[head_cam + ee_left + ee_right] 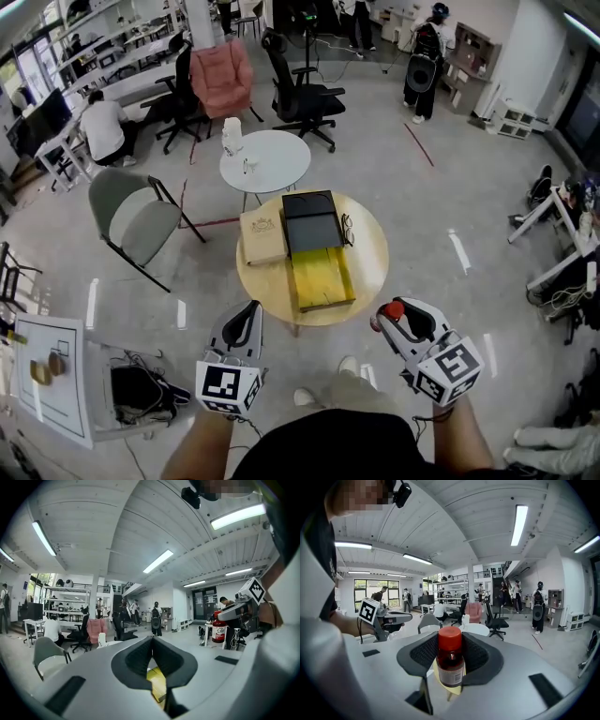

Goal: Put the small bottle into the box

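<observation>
A small red-brown bottle with a red cap (392, 310) sits upright between the jaws of my right gripper (386, 316), low at the right and just short of the round wooden table (370, 267). In the right gripper view the bottle (450, 660) fills the gap of the right gripper (450, 654), which is shut on it. On the table lies the open box (322, 277) with a yellow inside and a black lid (311, 220). My left gripper (250, 311) hovers at the table's near left edge, shut and empty (151, 641); a yellow strip of the box (157, 679) shows below it.
A tan flat case (262, 234) and a pair of glasses (348, 230) lie beside the box. Behind stands a white round table (265, 161) with a bottle on it. A grey chair (131, 216) is to the left, office chairs and people farther back.
</observation>
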A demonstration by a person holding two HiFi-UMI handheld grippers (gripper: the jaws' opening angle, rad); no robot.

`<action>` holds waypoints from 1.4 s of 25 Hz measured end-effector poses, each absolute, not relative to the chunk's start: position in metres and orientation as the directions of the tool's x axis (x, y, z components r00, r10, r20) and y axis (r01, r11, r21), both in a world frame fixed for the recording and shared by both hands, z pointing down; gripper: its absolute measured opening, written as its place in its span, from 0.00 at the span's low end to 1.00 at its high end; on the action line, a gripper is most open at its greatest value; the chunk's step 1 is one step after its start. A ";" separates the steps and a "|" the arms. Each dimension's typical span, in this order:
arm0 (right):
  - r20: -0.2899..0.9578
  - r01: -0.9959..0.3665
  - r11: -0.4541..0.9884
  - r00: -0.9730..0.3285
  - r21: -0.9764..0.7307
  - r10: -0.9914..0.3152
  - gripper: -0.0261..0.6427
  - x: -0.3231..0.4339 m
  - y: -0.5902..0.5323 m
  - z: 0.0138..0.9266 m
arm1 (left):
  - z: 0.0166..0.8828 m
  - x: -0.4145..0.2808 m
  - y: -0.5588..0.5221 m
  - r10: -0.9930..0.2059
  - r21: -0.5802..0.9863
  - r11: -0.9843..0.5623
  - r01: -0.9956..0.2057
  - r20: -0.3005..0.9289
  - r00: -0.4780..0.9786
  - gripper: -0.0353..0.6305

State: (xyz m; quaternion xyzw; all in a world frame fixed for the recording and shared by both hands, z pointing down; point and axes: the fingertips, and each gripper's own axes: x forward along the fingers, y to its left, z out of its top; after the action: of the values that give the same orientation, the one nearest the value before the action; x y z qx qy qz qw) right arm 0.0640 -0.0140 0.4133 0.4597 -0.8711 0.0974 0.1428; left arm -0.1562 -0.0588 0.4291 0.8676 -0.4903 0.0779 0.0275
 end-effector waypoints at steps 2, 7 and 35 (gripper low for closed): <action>0.344 -0.829 0.558 -0.537 -0.043 -0.770 0.28 0.066 -0.013 0.416 | 0.428 -0.149 -0.059 -0.839 -0.036 -0.531 -0.846 0.162 0.520 0.08; 0.338 -0.825 0.563 -0.543 -0.046 -0.769 0.28 0.071 -0.018 0.411 | 0.415 -0.144 -0.065 -0.844 -0.043 -0.528 -0.848 0.139 0.518 0.08; 0.374 -0.751 0.658 -0.625 -0.051 -0.685 0.28 0.096 -0.120 0.416 | 0.428 -0.115 -0.160 -0.889 -0.006 -0.437 -0.900 0.158 0.430 0.08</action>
State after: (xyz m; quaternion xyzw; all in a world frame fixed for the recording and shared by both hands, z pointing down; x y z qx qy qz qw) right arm 0.0964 -0.1205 0.4163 0.4007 -0.8957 0.1018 0.1635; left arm -0.1152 -0.1601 0.4280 0.8448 -0.5292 0.0686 0.0393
